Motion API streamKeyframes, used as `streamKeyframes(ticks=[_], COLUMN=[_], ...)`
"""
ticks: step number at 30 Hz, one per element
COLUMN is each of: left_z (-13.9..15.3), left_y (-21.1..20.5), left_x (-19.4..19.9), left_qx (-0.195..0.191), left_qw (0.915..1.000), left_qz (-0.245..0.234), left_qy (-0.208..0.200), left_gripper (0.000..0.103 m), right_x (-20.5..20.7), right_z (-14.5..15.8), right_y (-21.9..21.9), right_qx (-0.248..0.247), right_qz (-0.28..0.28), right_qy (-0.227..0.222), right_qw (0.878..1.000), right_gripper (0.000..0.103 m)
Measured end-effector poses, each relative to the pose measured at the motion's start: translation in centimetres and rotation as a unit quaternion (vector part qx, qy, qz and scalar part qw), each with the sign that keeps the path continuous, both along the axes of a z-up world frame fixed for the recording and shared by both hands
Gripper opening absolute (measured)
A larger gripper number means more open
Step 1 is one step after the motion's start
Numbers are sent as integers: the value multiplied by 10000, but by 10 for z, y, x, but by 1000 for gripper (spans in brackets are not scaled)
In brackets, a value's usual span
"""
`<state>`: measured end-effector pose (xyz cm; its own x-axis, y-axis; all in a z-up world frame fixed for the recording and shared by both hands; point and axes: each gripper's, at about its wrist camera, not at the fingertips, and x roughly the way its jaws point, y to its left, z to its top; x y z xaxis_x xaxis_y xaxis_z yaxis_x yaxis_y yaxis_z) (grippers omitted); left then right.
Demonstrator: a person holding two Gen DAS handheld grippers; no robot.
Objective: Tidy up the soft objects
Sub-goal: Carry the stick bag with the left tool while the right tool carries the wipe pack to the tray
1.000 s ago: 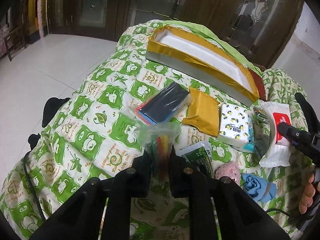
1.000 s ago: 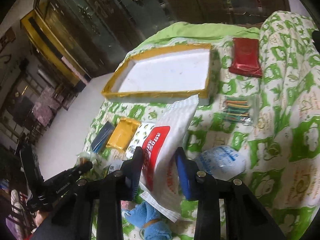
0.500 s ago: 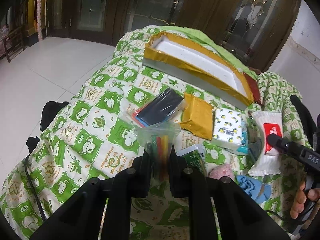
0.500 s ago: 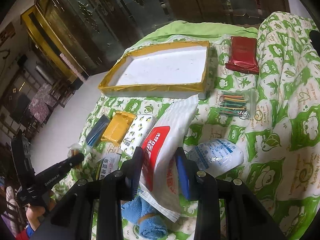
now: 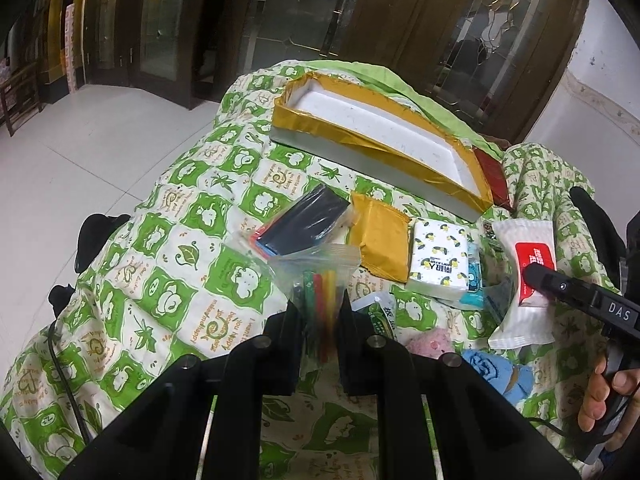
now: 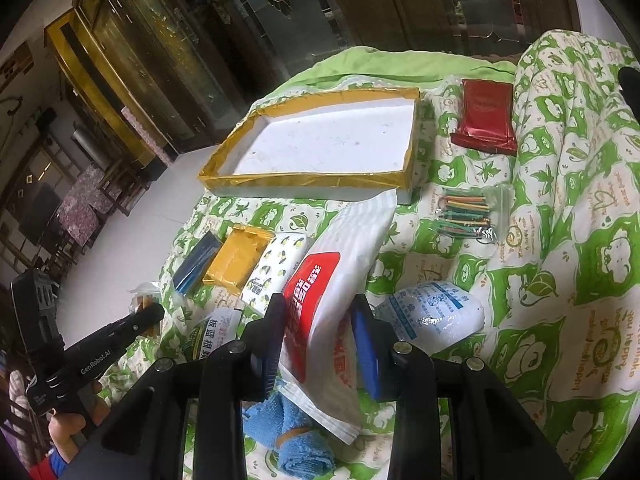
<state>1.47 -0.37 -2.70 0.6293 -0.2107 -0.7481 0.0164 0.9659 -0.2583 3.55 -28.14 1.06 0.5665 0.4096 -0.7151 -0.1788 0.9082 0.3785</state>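
My left gripper [image 5: 320,312] is shut on a clear zip bag of coloured sticks [image 5: 324,280], held above the green patterned cover [image 5: 160,272]. A white wipes pack with a red label [image 6: 336,292] is clamped in my right gripper [image 6: 320,320], lifted over the cover; the same pack [image 5: 528,264] shows at the right of the left wrist view. An empty white tray with a yellow-taped rim [image 6: 332,140] [image 5: 384,140] lies at the far end. Before it lie a dark blue packet [image 5: 304,220], a yellow pouch [image 5: 380,240] and a white tissue pack [image 5: 440,260].
A red pouch [image 6: 486,116] lies right of the tray. Below it are a second bag of coloured sticks [image 6: 468,216] and a white-and-blue bag [image 6: 432,316]. A blue cloth [image 6: 288,436], a pink fluffy item [image 5: 428,344] and a green sachet [image 5: 376,312] lie near. Tiled floor drops off left.
Both grippers keep their hold. In the left wrist view the tray and packets have slid slightly up and away; the right gripper's view has barely shifted.
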Motion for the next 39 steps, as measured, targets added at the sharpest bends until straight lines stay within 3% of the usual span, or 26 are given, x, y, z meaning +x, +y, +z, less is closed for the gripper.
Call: streamKeyframes(ticks=[7,13,18,39], left_z=[-3,-15,-18,-23], left_y=[-3,-15,-25,-35], left_x=[2,7,7,12], left_qx=[29,56,-209,-431], left_qw=[10000,9987,9959,9913], left_qz=[-53,-358,-740,-1062], left_qy=[46,357,481,641], left_gripper=[14,14,14,14], right_x=[-1,-1,-1,4], right_z=[0,0,-3,-12], right_y=[3,4,2,1], right_qx=[-40,-48,1,-61], right_qz=[32,35,7,-108], right_qy=[3,11,166,399], right_qw=[10000,10000,9999,9991], right_gripper=[36,36,36,36])
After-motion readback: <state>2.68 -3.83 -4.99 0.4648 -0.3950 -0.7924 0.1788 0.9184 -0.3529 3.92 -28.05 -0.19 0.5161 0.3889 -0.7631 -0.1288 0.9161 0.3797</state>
